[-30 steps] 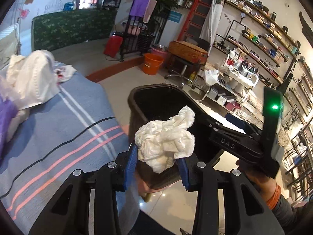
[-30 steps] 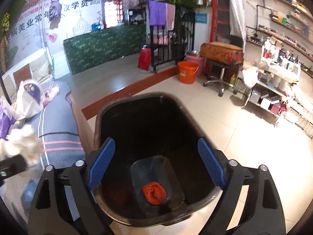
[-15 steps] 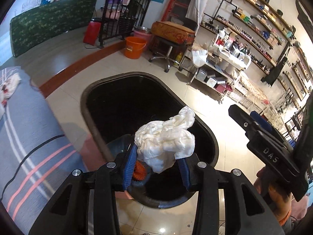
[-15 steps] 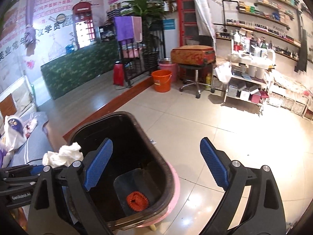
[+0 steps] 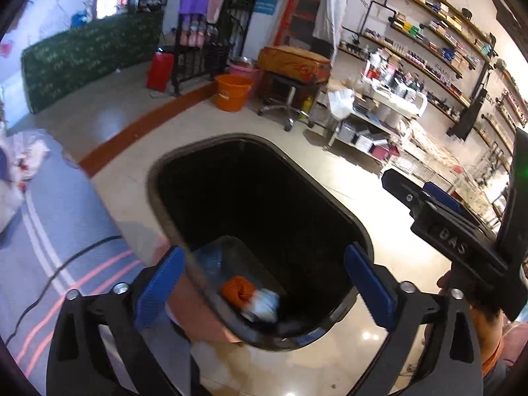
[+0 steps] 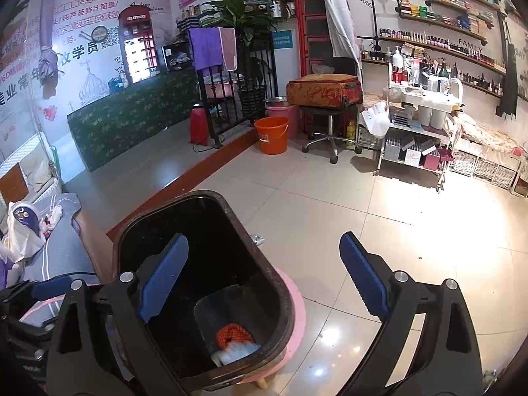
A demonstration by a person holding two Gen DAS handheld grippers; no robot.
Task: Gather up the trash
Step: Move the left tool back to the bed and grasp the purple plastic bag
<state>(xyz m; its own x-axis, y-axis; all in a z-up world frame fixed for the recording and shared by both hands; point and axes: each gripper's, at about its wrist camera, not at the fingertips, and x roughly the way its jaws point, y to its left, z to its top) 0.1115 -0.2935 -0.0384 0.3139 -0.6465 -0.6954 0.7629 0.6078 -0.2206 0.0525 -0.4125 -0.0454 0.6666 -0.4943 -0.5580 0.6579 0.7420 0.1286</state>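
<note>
1. The left gripper (image 5: pixel 264 277) hangs over the black trash bin (image 5: pixel 333 211) at the centre of the left wrist view; its jaws are opening and stand wide, with nothing between the blue pads.
2. A white crumpled tissue (image 5: pixel 262 305), blurred, lies at the bin's bottom, touching an orange netted scrap (image 5: pixel 236 288).
3. The right gripper (image 6: pixel 264 280) is spread wide and holds nothing; the bin sits in the lower left of its view, on a pink stool (image 6: pixel 297 300).
4. A blue-grey striped bed cover (image 5: pixel 49 231) fills the left of the left wrist view, with a thin black cable across it.
5. The floor (image 6: pixel 379 214) is glossy pale tile, with a raised step at upper left.
6. Further back: an orange bucket (image 6: pixel 272 135), a red suitcase (image 6: pixel 323 90) on a swivel stool, and wall shelves (image 6: pixel 439 19) of bottles at upper right.
</note>
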